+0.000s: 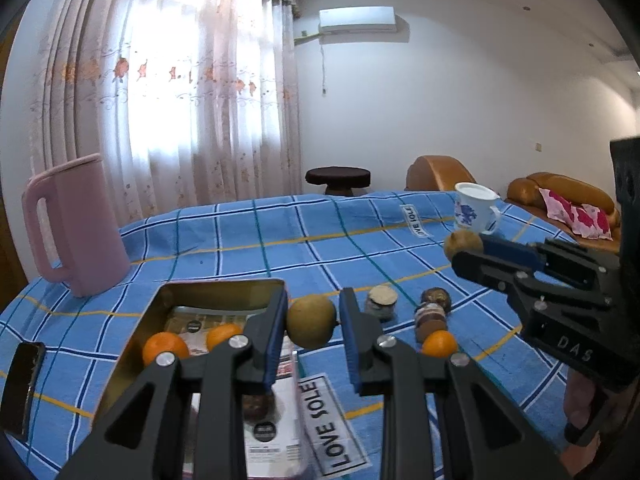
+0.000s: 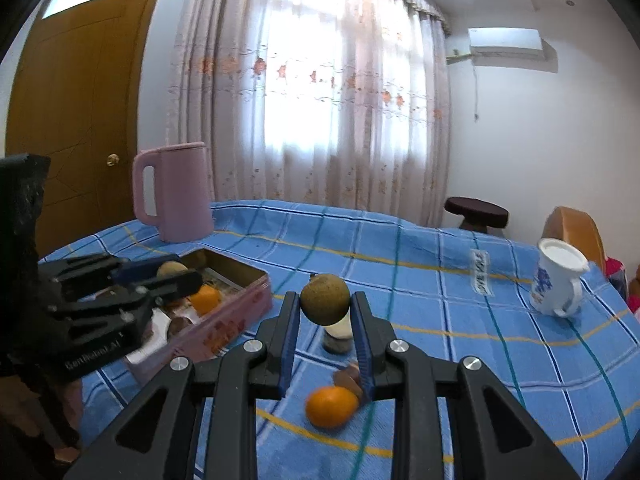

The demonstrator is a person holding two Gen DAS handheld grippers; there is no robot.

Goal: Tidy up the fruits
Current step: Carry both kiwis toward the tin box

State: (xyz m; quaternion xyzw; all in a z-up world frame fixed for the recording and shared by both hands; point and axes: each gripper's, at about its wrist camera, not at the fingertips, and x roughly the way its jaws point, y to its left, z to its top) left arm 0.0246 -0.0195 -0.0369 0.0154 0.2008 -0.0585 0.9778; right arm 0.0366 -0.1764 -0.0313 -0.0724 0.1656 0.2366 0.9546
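Note:
My left gripper [image 1: 312, 322] is shut on a round brown-green fruit [image 1: 311, 321] and holds it over the right rim of the pink metal tin [image 1: 218, 286]; it also shows in the right wrist view [image 2: 173, 269]. The tin [image 2: 236, 312] holds two oranges [image 1: 165, 348] and dark round pieces. My right gripper [image 2: 325, 305] is shut on a second brown-green fruit [image 2: 325, 299], held above the blue checked cloth; it shows in the left wrist view [image 1: 463, 245]. Below it lie an orange [image 2: 331, 406], brown pieces [image 2: 346, 378] and a pale round piece [image 2: 339, 334].
A pink jug [image 1: 76, 224] stands at the back left of the table. A white and blue mug [image 1: 474, 206] stands at the back right. A dark stool [image 1: 338, 178] and brown sofa [image 1: 560, 196] lie beyond the table. A dark phone [image 1: 24, 384] lies at the left edge.

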